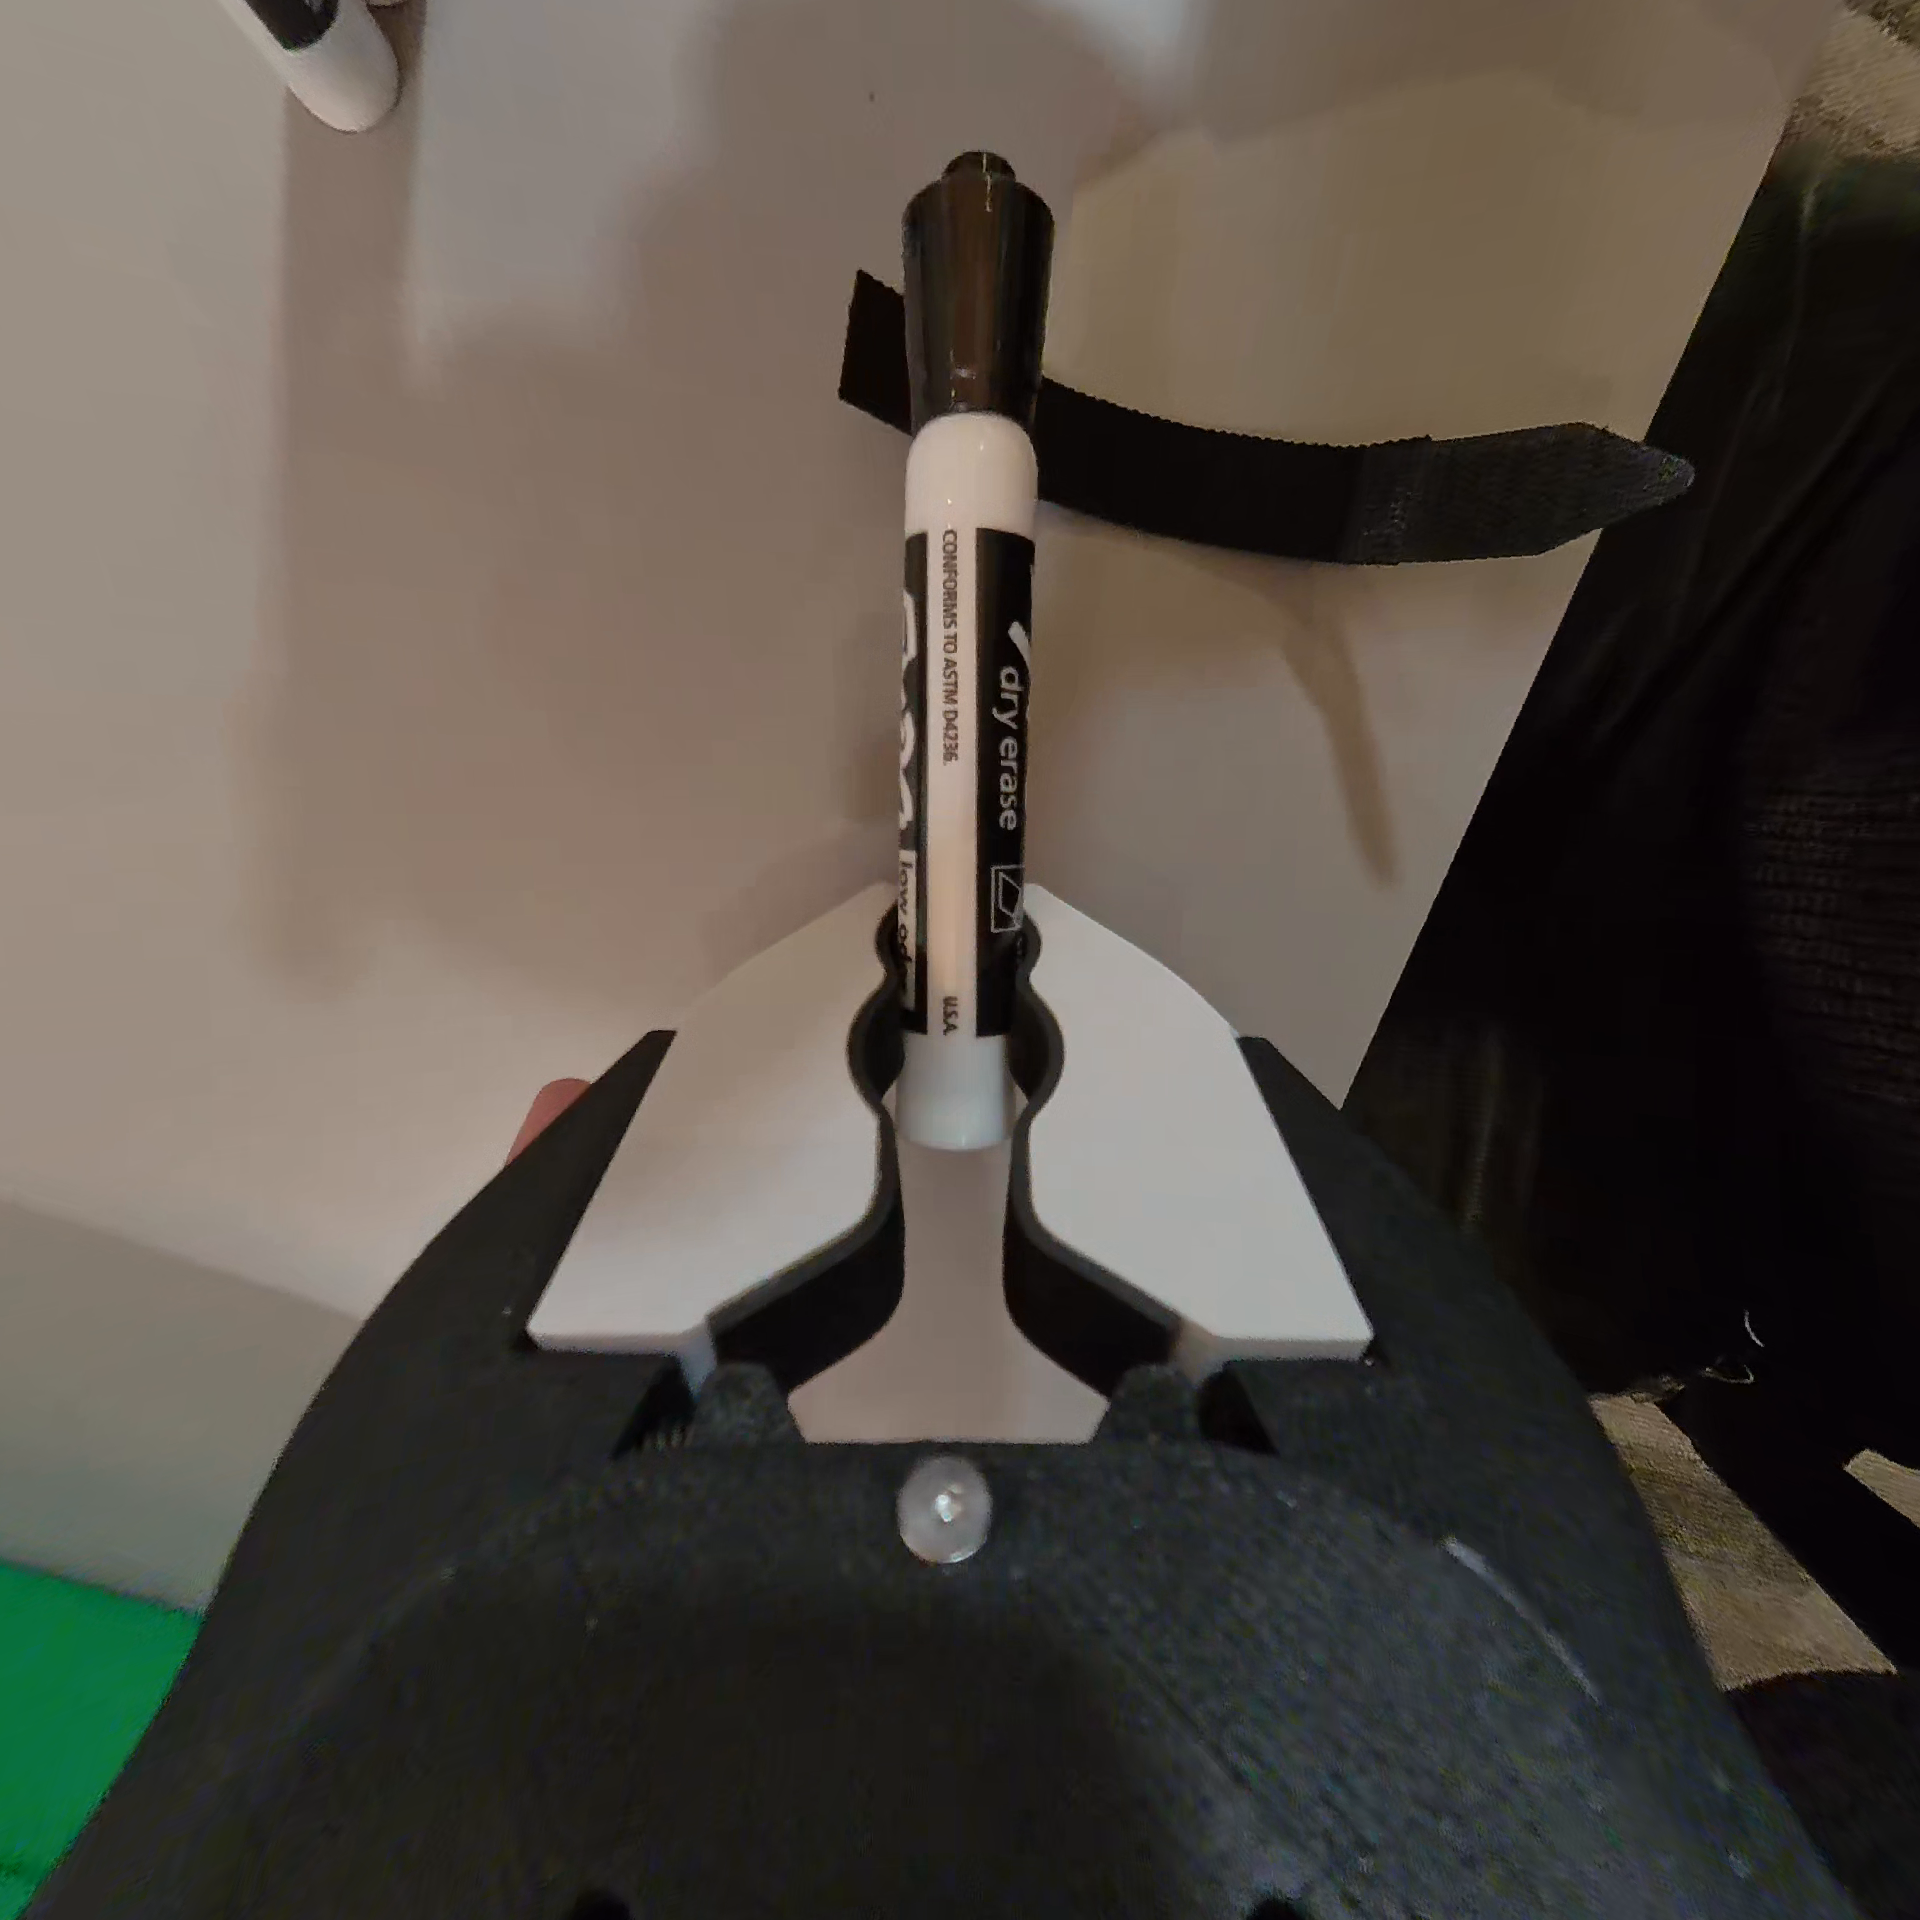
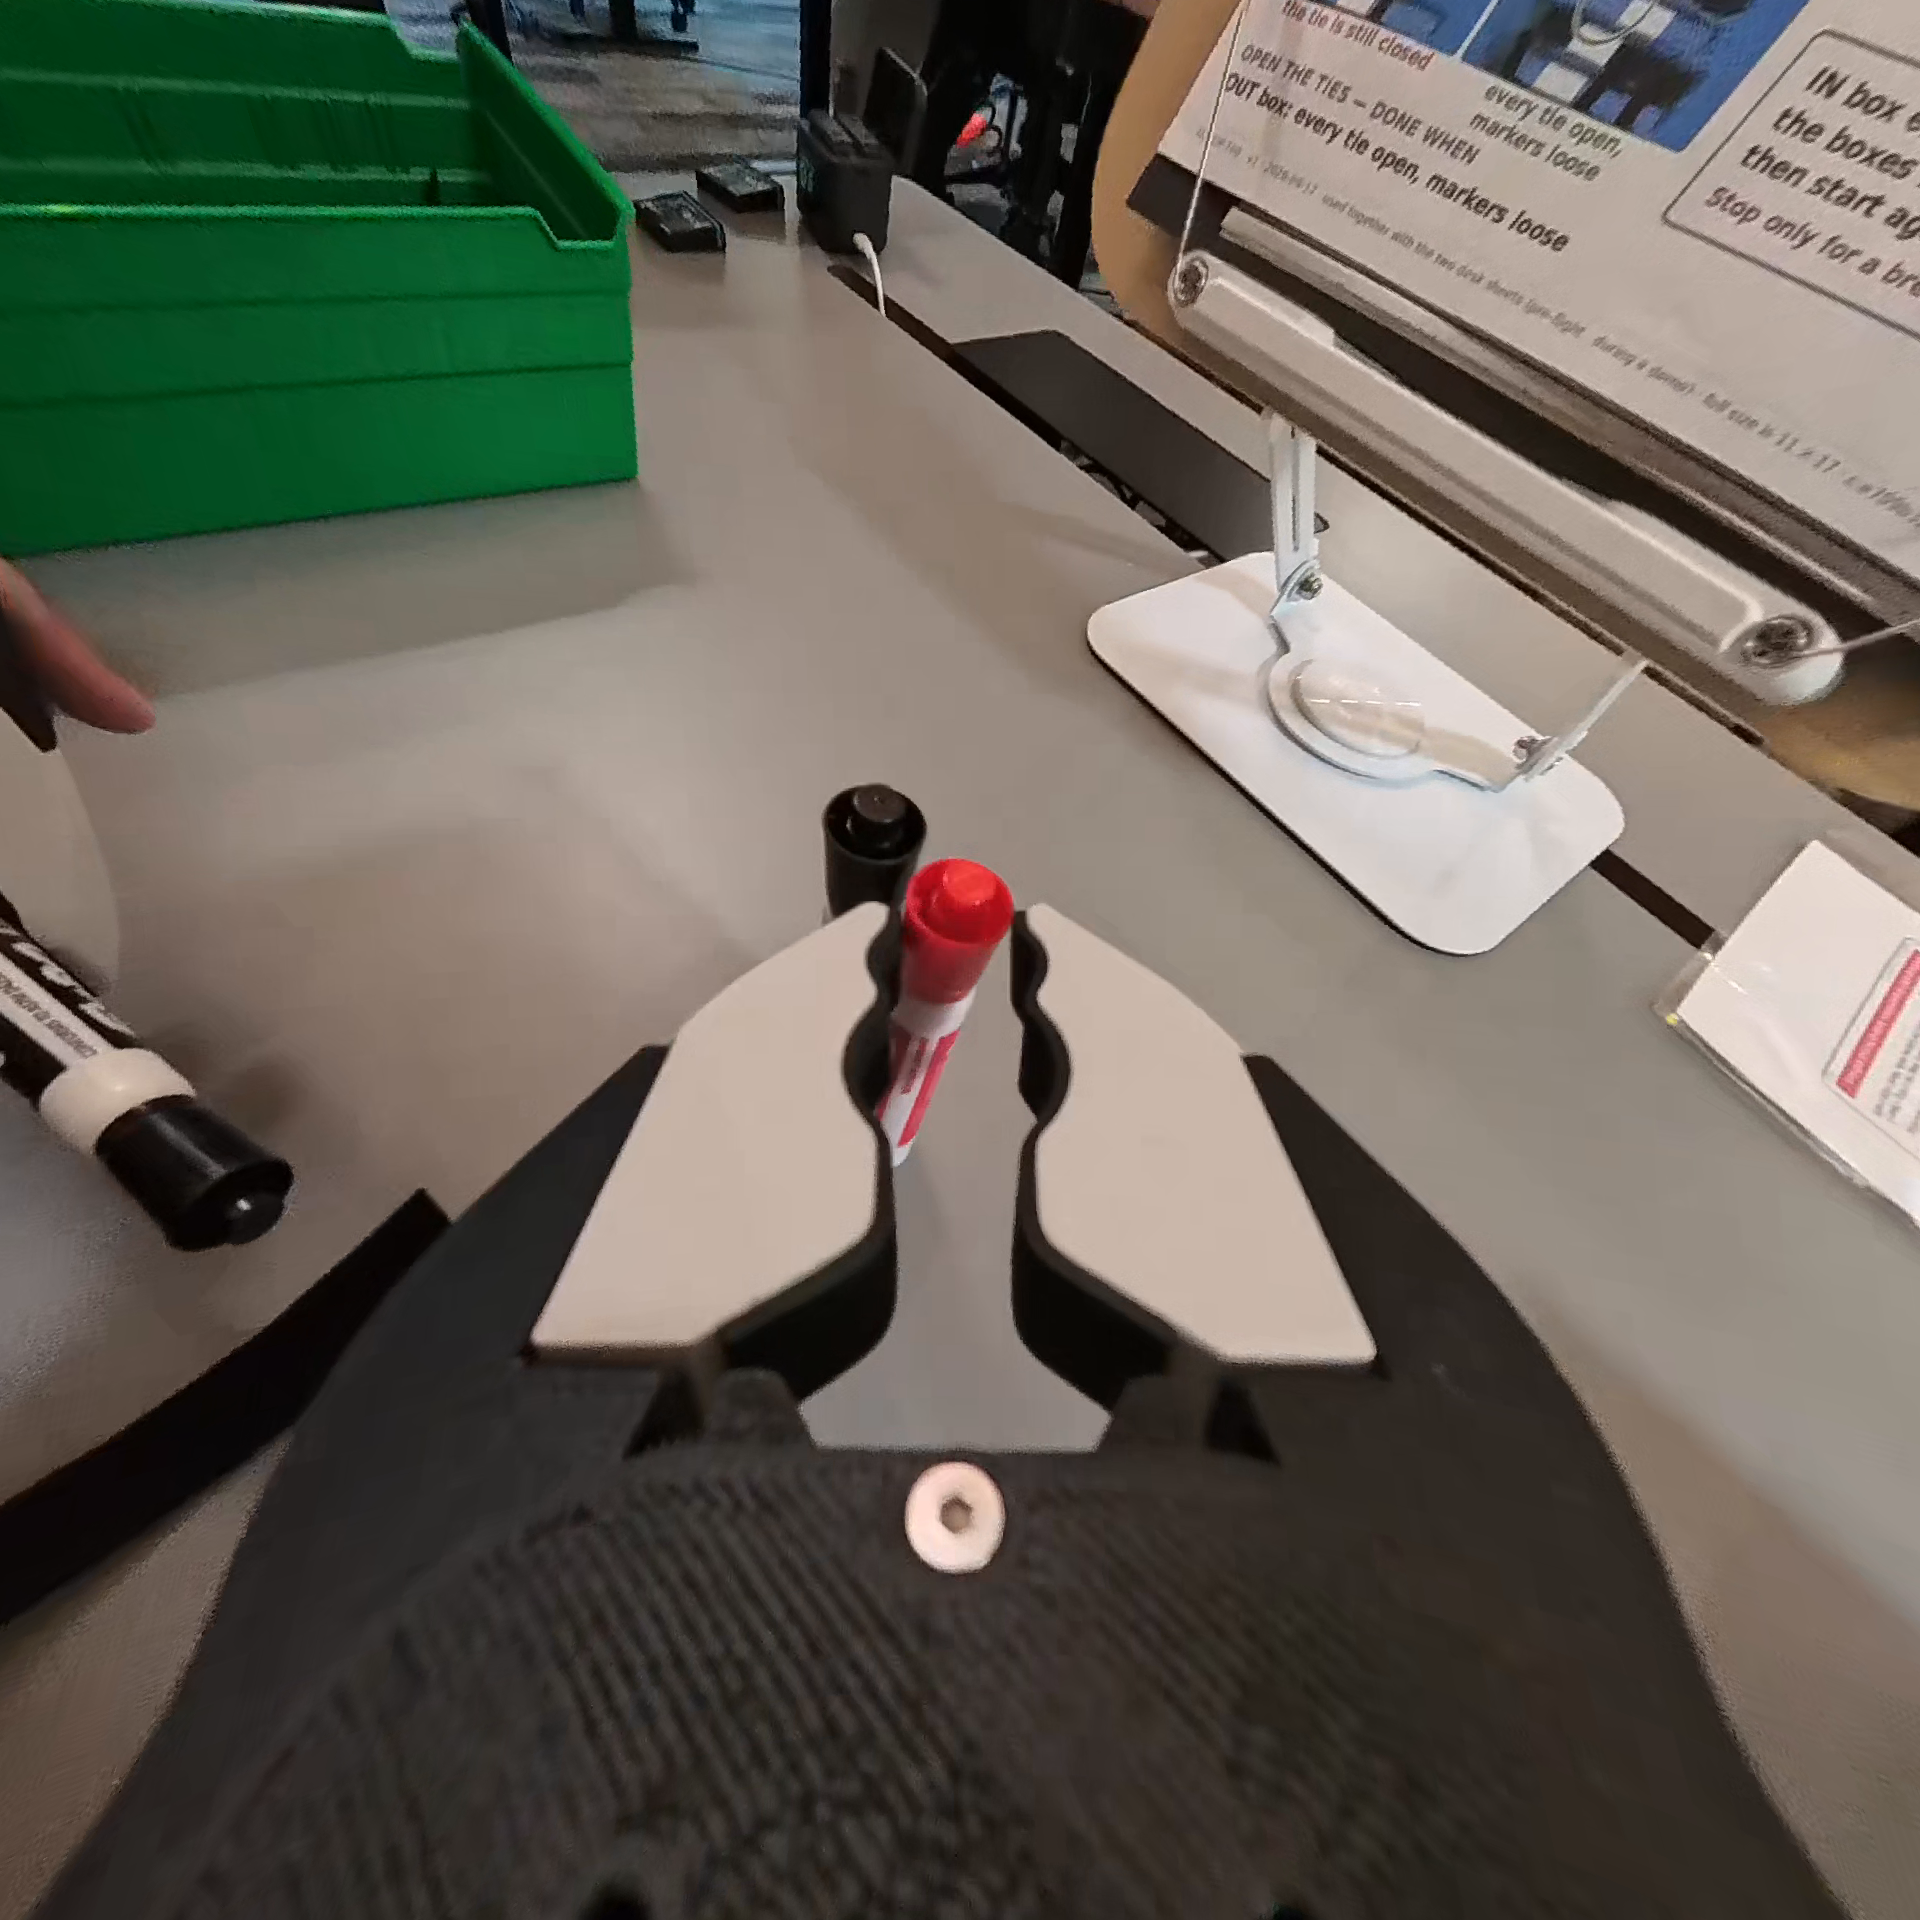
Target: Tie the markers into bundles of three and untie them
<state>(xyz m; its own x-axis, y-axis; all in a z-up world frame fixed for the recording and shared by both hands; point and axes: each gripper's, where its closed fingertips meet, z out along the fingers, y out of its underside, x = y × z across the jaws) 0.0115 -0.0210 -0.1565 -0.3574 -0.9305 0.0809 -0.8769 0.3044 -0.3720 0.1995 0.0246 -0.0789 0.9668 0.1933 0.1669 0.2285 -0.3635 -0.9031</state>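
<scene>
My left gripper [image 1: 956, 935] is shut on the white tail end of a black dry-erase marker [image 1: 971, 644]. The marker points forward, and its black cap lies over a black strap [image 1: 1351, 488] that is laid flat on the grey table. The same marker [image 2: 135, 1101] and strap [image 2: 208, 1340] show at the left of the right wrist view. My right gripper [image 2: 954, 935] is shut on a red-capped marker [image 2: 935, 997], which tilts up between the fingers. A second black marker cap [image 2: 871, 842] shows just beyond the left fingertip. I cannot tell what holds it.
A green bin [image 2: 312, 343] stands at the far left of the table. A white stand base [image 2: 1351, 748] carries an instruction board [image 2: 1558, 156] at the right, with a card holder [image 2: 1818, 1018] beside it. Another marker end [image 1: 332, 62] and dark fabric [image 1: 1662, 831] show in the left wrist view. The left gripper's tips are roughly 20 cm from the right gripper's. From my left tips it is roughly 10 cm to the black strap [image 1: 1351, 488]; from my right, 20 cm.
</scene>
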